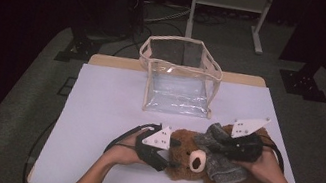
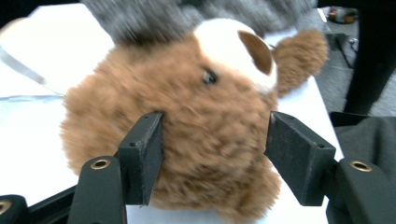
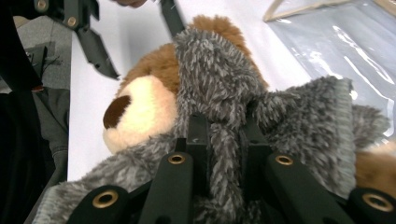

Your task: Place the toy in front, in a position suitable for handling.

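Here the main risk is judged to be a loss of the grey scarf (image 3: 261, 116): only a narrow fold of fleece is pinched by the right gripper (image 3: 223, 144), and a pull against the bear's weight could let it slide out of the nearly closed jaws. A second risk is seen at the left gripper (image 2: 212, 149), whose jaws are set about half open on either side of the teddy bear (image 1: 218, 167)'s head; the left jaw is pressed into the fur while the right one looks just clear of it, so the head could roll or slip free if the scarf is tugged. The bear is laid on its back at the near right of the white worktop (image 1: 106, 112), head towards the left, with the scarf draped over its neck and chest. The clear bag (image 1: 180, 76) is stood open, farther off, near the worktop's far edge
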Demonstrator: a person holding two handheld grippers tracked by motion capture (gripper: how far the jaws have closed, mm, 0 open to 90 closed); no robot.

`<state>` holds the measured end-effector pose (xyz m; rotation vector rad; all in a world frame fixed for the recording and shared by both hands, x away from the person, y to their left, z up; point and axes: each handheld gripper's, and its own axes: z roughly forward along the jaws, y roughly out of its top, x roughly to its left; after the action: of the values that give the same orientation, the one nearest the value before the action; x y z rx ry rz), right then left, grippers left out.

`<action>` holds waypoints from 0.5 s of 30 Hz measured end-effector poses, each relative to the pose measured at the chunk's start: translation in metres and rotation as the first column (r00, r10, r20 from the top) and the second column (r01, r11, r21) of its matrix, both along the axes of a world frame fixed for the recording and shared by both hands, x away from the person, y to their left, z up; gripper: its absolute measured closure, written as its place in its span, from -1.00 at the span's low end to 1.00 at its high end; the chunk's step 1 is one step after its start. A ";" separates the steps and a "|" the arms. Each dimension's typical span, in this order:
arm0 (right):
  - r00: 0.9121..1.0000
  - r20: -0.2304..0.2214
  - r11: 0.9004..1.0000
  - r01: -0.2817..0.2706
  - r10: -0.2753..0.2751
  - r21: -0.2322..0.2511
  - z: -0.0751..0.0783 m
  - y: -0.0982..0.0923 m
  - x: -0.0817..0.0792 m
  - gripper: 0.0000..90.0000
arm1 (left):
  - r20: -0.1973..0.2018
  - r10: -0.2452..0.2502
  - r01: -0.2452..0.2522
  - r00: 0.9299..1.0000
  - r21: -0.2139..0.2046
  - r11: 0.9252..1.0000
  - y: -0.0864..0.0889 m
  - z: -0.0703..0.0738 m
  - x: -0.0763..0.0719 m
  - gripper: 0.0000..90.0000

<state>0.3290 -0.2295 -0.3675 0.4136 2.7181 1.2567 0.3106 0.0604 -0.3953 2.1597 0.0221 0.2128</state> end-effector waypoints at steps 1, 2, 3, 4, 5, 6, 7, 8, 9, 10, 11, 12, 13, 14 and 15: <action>1.000 0.001 1.000 -0.006 0.006 0.002 0.000 0.003 0.000 0.73 | 0.000 -0.001 0.001 1.000 -0.003 1.000 -0.001 0.001 0.000 -0.21; 1.000 0.002 1.000 -0.008 0.008 0.005 0.000 0.006 0.000 0.73 | -0.002 -0.005 0.005 1.000 0.004 1.000 -0.003 0.000 0.000 -0.21; 1.000 0.007 1.000 -0.011 0.011 0.002 0.000 0.007 0.000 0.73 | -0.002 -0.011 0.011 1.000 0.021 1.000 -0.006 -0.001 -0.001 -0.21; 1.000 0.012 1.000 -0.009 0.009 -0.003 0.001 0.007 -0.001 0.73 | 0.004 -0.013 0.012 1.000 0.037 0.999 -0.009 -0.003 -0.001 -0.21; 1.000 0.016 1.000 -0.007 0.007 -0.004 0.001 0.006 -0.002 0.73 | 0.002 -0.013 0.013 1.000 0.043 0.999 -0.011 -0.004 -0.001 -0.21; 1.000 0.018 1.000 -0.001 0.001 -0.004 0.002 0.003 -0.003 0.73 | -0.001 -0.013 0.013 1.000 0.042 0.999 -0.013 -0.005 -0.001 -0.21; 1.000 0.021 1.000 0.002 -0.002 -0.001 0.003 -0.001 -0.004 0.73 | 0.004 -0.016 0.016 1.000 0.046 0.999 -0.014 -0.006 -0.001 -0.21; 1.000 0.025 1.000 0.006 -0.006 0.001 0.003 -0.005 -0.006 0.73 | 0.006 -0.015 0.015 1.000 0.050 0.999 -0.015 -0.006 -0.002 -0.20; 1.000 0.030 1.000 0.009 -0.009 0.000 0.004 -0.009 -0.008 0.73 | 0.008 -0.015 0.015 1.000 0.056 0.998 -0.015 -0.006 -0.002 -0.20; 0.999 0.030 1.000 0.014 -0.014 0.000 0.005 -0.014 -0.010 0.73 | 0.008 -0.016 0.016 1.000 0.062 0.998 -0.015 -0.005 -0.002 -0.20; 0.999 0.034 1.000 0.019 -0.019 0.000 0.006 -0.019 -0.012 0.73 | 0.009 -0.018 0.017 1.000 0.063 0.998 -0.015 -0.005 -0.002 -0.20; 0.999 0.034 1.000 0.022 -0.022 0.000 0.007 -0.024 -0.014 0.73 | 0.009 -0.019 0.019 1.000 0.067 0.998 -0.014 -0.004 -0.002 -0.20; 0.999 0.029 0.999 0.033 -0.033 0.003 0.008 -0.031 -0.016 0.73 | 0.010 -0.020 0.019 1.000 0.069 0.997 -0.014 -0.004 -0.002 -0.20; 0.999 0.031 0.999 0.037 -0.037 0.007 0.008 -0.034 -0.016 0.73 | 0.009 -0.020 0.020 1.000 0.068 0.998 -0.014 -0.004 -0.002 -0.20; 0.999 0.026 0.999 0.046 -0.046 0.011 0.009 -0.038 -0.017 0.73 | 0.008 -0.019 0.019 1.000 0.064 0.998 -0.014 -0.004 -0.002 -0.20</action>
<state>0.3118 -0.2678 -0.3588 0.4546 2.6660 1.2556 0.3090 0.0468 -0.3996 2.2221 -0.0109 0.2149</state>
